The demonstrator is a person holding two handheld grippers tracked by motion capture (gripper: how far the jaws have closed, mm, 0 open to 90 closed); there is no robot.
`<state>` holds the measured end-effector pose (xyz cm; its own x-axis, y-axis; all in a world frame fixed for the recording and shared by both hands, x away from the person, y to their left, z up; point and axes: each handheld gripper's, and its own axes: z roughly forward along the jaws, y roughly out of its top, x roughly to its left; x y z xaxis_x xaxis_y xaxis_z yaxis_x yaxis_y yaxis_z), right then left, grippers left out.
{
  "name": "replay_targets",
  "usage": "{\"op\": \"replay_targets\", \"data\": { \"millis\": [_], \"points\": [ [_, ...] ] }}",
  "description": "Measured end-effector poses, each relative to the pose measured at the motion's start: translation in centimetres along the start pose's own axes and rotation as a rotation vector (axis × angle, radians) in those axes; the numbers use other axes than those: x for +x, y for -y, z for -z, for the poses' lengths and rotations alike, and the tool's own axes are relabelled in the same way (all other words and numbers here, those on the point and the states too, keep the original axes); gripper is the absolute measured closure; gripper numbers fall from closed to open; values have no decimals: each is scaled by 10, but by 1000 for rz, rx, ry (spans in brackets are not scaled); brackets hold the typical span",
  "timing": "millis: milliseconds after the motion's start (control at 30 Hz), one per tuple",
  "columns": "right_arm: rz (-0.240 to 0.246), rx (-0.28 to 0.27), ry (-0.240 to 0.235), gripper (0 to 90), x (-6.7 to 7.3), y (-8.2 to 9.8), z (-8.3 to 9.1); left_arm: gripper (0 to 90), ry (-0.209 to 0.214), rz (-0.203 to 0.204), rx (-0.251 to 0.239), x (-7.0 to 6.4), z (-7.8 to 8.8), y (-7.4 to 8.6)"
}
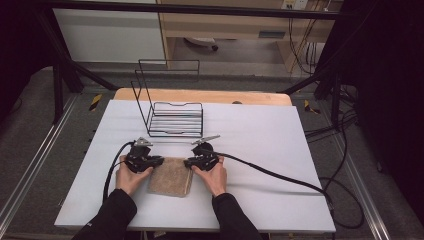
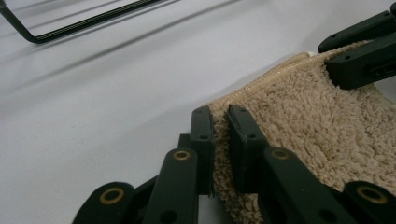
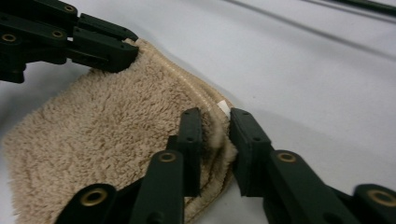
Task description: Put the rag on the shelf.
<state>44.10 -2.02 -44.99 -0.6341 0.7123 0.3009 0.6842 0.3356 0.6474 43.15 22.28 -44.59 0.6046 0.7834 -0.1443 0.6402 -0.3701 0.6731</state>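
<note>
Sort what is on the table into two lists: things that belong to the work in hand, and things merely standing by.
In the work:
- beige towel, folded, flat on the table
- left gripper, shut on the towel's left far corner
- right gripper, shut on its right far corner

Standing by:
- black wire rack, behind the towel, untouched
- white table

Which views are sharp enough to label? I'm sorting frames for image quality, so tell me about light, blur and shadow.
High view: dim and soft, dark at both edges, the towel small. Left gripper view: towel pile crisp, wire rack slightly blurred, with soft shadow streaks on the table. Right gripper view: towel evenly lit and sharp, nearest jaw links blurred.
</note>
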Motion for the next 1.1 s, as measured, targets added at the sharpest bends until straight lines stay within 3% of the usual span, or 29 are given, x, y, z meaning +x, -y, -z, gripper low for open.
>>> {"op": "replay_targets", "data": {
  "millis": [367,767,1100],
  "points": [
    [-2,-24,-10,833,2,1,2,836,24,24,-14,4,2,1],
    [52,-125,-41,834,13,-3,24,851,54,14,-136,1,33,1],
    [90,-180,-75,833,22,-4,43,851,71,-5,-191,-6,54,0]
  ]
}}
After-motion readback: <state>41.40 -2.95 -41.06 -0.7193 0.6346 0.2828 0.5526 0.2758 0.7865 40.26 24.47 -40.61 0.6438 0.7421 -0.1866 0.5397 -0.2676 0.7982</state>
